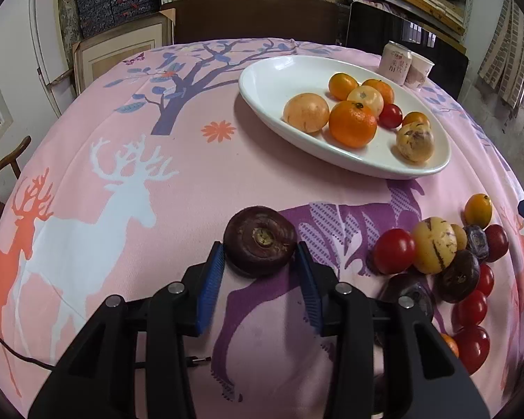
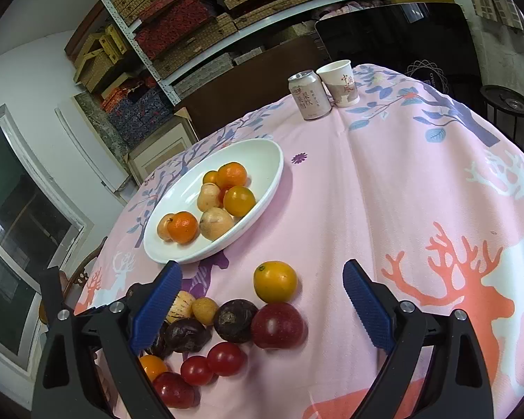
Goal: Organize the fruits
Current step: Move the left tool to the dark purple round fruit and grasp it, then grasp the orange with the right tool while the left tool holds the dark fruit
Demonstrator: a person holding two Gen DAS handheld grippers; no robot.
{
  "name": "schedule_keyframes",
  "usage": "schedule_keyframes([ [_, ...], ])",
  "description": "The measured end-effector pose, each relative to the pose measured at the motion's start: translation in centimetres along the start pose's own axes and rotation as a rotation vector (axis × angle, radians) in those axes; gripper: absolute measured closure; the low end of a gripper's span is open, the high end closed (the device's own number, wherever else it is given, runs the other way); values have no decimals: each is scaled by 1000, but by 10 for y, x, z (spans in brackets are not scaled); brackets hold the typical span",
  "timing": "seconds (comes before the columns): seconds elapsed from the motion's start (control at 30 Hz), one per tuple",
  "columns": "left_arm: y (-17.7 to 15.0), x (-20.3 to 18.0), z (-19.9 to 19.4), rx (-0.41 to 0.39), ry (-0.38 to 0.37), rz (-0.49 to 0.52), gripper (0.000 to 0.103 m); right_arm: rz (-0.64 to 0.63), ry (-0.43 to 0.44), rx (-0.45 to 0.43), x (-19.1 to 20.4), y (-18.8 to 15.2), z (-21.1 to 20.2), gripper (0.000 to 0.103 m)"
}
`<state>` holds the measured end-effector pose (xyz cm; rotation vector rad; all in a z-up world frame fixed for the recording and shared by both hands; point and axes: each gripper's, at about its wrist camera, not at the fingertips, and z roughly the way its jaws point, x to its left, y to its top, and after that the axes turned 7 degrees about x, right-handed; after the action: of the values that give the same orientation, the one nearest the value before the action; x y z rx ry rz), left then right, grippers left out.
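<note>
One white oval dish (image 1: pixel 262 80) sits on a pink table (image 1: pixel 192 181) and holds seven fruits: four orange ones, such as a mandarin (image 1: pixel 353 124), two pale speckled melons (image 1: pixel 305 111) and one red tomato (image 1: pixel 390 116). One dark brown water chestnut (image 1: pixel 260 241) lies alone on the cloth. A loose pile beside it includes three more water chestnuts, several red tomatoes (image 2: pixel 225 358), two red plums (image 2: pixel 277 324) and one yellow-orange fruit (image 2: pixel 275 281); the exact total cannot be told. One drink can (image 2: pixel 309 96) and one paper cup (image 2: pixel 340 82) stand at the far edge.
</note>
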<state>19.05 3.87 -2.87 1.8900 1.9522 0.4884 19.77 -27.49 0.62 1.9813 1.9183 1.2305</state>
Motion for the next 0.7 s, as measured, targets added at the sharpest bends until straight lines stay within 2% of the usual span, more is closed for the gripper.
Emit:
schedule_keyframes([
  [0.2, 0, 12, -2, 3, 33, -56, 62, -40, -44, 54, 3, -1, 12, 9],
  [0.37, -1, 12, -2, 4, 45, -51, 62, -129, -118, 79, 15, -7, 24, 20],
  [0.47, -1, 12, -2, 6, 47, -49, 62, -149, -170, 109, 16, -8, 36, 23],
  [0.67, -1, 11, -2, 8, 57, -41, 62, -117, -256, 153, 3, 0, 53, 24],
  [0.7, -2, 11, -2, 8, 58, -40, 62, -67, -235, 142, -7, 4, 48, 24],
])
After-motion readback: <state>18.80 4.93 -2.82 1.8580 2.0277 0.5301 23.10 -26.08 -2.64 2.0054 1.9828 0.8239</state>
